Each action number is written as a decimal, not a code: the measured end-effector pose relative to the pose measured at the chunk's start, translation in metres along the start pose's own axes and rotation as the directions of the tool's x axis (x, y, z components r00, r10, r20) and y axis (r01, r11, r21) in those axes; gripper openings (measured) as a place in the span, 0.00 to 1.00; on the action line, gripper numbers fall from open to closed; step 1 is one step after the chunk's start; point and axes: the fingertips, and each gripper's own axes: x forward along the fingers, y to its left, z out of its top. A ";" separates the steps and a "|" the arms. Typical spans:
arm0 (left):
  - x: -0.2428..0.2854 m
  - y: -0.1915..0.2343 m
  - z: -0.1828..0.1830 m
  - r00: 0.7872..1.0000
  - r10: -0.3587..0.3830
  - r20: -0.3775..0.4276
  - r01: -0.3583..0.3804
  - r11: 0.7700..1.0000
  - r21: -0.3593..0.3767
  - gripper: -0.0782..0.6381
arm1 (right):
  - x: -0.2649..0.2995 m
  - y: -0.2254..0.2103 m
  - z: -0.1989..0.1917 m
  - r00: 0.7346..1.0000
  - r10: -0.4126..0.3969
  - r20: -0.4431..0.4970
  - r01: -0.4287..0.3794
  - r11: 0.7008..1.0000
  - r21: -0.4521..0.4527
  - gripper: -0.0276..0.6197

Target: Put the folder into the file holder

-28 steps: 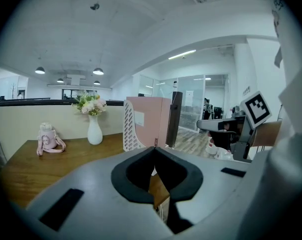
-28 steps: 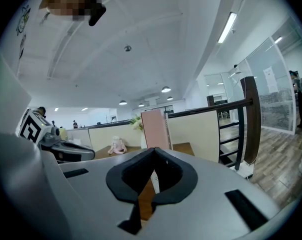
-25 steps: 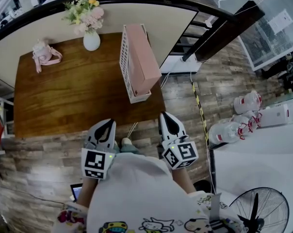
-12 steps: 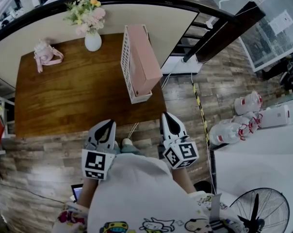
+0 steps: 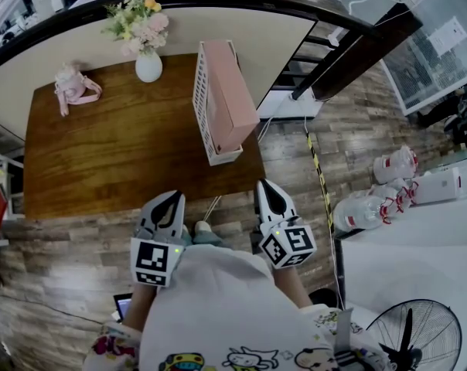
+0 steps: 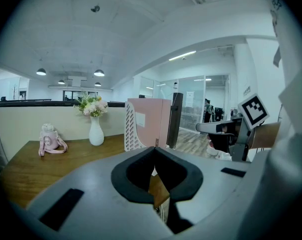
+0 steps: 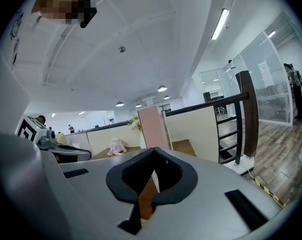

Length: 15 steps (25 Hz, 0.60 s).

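On the right end of the wooden table [image 5: 117, 145], the pink folder [image 5: 227, 91] stands inside the white lattice file holder [image 5: 200, 99], its top edge showing above the holder's wall. By the look of it, the task's one placement is done. Your left gripper [image 5: 172, 198] and right gripper [image 5: 266, 185] hang close to your body, short of the table's near edge and well apart from the holder. Each has its jaws pressed together with nothing between them. A vase of flowers [image 5: 147, 64] and a small pink strapped bottle [image 5: 73, 87] sit farther back on the table, apart from the holder. Judgement: nothing left to move. At most, check that the folder is seated fully down, which these angles do not confirm.
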 end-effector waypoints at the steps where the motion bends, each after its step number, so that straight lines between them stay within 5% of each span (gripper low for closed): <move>1: 0.000 0.000 0.000 1.000 -0.001 0.001 0.001 1.000 0.000 0.12 | 0.000 0.000 0.000 1.000 0.002 0.000 -0.002 1.000 -0.001 0.04; 15: 0.002 -0.001 -0.002 1.000 -0.013 -0.001 0.013 1.000 0.003 0.12 | 0.003 0.005 -0.002 1.000 0.022 -0.016 -0.023 1.000 -0.007 0.04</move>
